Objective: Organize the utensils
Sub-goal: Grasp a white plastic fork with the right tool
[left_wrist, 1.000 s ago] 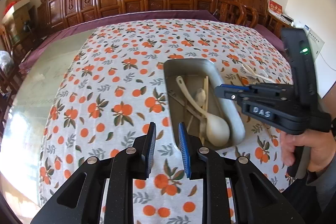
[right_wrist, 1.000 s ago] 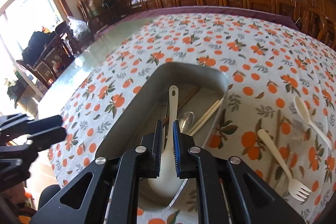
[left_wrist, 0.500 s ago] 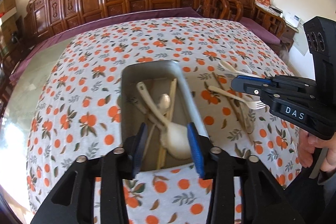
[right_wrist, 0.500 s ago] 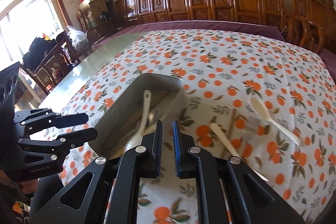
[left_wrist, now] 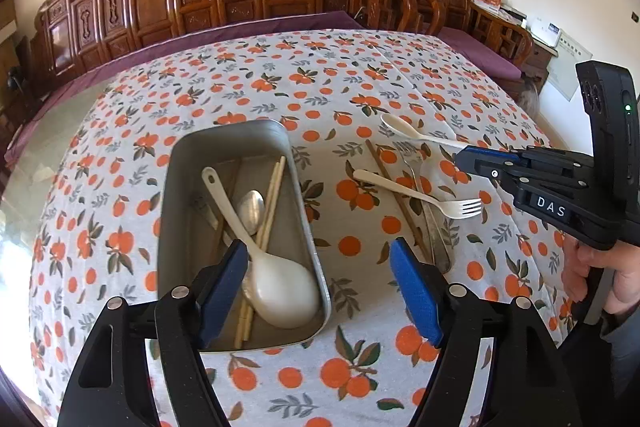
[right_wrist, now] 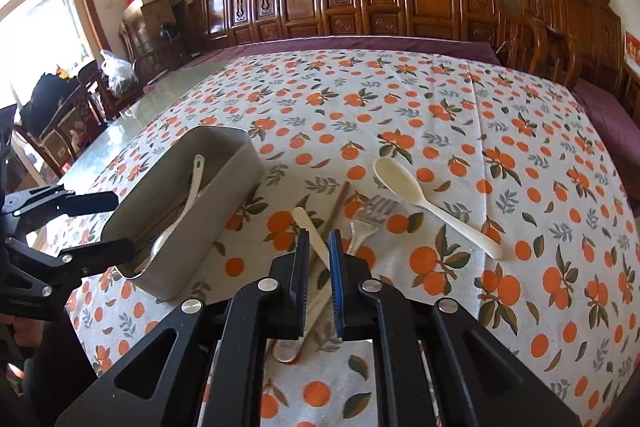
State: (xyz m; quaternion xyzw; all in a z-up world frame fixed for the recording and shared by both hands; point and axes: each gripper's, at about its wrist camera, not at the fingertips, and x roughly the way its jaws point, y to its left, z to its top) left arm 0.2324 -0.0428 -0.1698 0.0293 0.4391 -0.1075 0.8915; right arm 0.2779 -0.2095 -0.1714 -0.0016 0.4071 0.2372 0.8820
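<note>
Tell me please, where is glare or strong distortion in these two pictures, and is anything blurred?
Left wrist view: fisheye bends the tablecloth into a dome; sunlight washes out the bare table edge at left; the tray is sharp. Right wrist view: the window is overexposed; the loose spoon looks sharp and casts little shadow.

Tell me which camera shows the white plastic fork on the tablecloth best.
The left wrist view: the white plastic fork lies fully exposed, handle to tines, crossing a brown wooden chopstick right of the metal tray. In the right wrist view only its handle shows; the right gripper hides the rest.
</note>
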